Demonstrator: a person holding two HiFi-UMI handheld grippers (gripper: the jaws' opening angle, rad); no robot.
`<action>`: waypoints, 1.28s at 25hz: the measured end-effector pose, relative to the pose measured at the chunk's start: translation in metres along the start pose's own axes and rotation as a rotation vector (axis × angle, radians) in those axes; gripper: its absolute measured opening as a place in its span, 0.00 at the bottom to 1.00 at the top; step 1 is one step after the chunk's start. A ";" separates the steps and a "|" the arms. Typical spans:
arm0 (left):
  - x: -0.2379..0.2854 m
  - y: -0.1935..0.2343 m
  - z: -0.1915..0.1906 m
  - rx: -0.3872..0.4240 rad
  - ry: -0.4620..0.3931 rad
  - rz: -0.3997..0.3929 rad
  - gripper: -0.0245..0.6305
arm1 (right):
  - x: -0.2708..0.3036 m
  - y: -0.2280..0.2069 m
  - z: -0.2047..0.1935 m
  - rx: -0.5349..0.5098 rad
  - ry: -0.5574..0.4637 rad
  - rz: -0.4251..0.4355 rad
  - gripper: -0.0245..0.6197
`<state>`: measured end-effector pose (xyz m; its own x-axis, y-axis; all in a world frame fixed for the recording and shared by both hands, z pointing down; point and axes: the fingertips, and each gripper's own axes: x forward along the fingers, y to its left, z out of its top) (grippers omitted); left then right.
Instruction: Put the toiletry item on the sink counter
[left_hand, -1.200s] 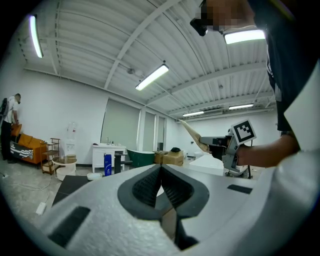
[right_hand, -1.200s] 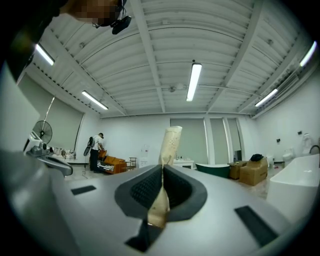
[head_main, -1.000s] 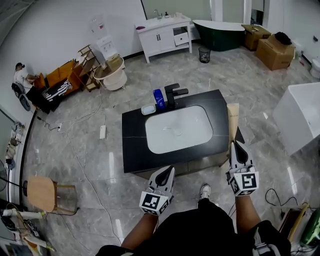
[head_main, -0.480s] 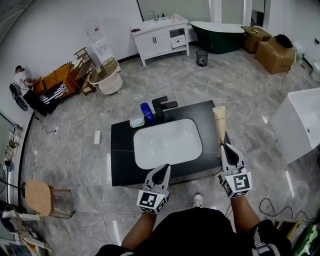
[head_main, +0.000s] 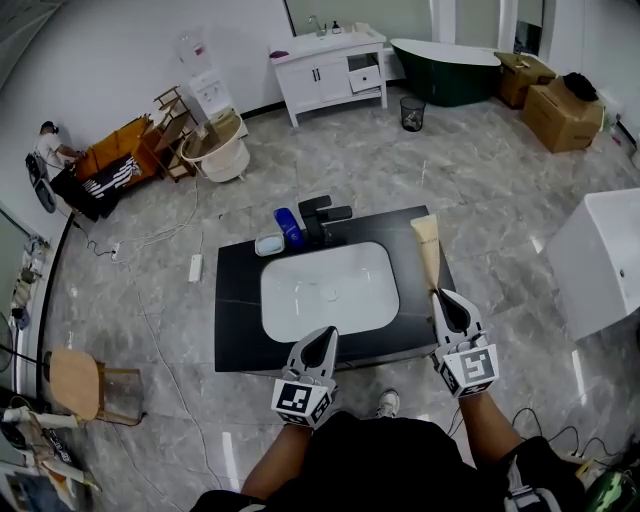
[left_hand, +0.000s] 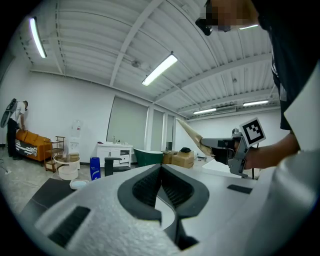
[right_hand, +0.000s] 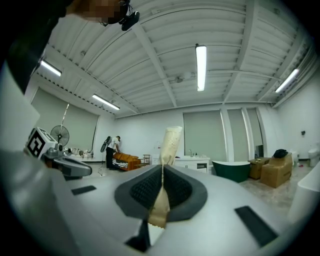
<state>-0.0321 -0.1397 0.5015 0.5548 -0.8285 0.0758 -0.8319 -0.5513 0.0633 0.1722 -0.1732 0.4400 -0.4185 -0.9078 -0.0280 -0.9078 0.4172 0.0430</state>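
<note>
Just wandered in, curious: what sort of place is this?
Probably a bathroom-fittings showroom or storeroom: a black sink counter stands alone mid-floor, with a green bathtub, white vanity and cardboard boxes behind.

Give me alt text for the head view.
Seen from above, the right gripper holds a beige tube over the right side of a black sink counter with a white basin. The empty left gripper is at the counter's near edge; a faucet and blue bottle stand behind the basin.
</note>
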 end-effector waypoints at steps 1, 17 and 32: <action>0.001 0.002 -0.002 -0.001 0.004 0.004 0.05 | 0.003 -0.001 -0.002 0.003 0.005 0.000 0.06; 0.032 0.049 -0.003 -0.014 0.034 -0.003 0.05 | 0.051 -0.009 -0.028 0.004 0.082 -0.029 0.06; 0.056 0.066 -0.006 -0.045 0.043 -0.053 0.05 | 0.095 -0.038 -0.133 0.045 0.303 -0.058 0.06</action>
<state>-0.0562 -0.2218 0.5158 0.5985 -0.7930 0.1140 -0.8008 -0.5882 0.1129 0.1704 -0.2810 0.5689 -0.3450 -0.8988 0.2703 -0.9330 0.3599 0.0058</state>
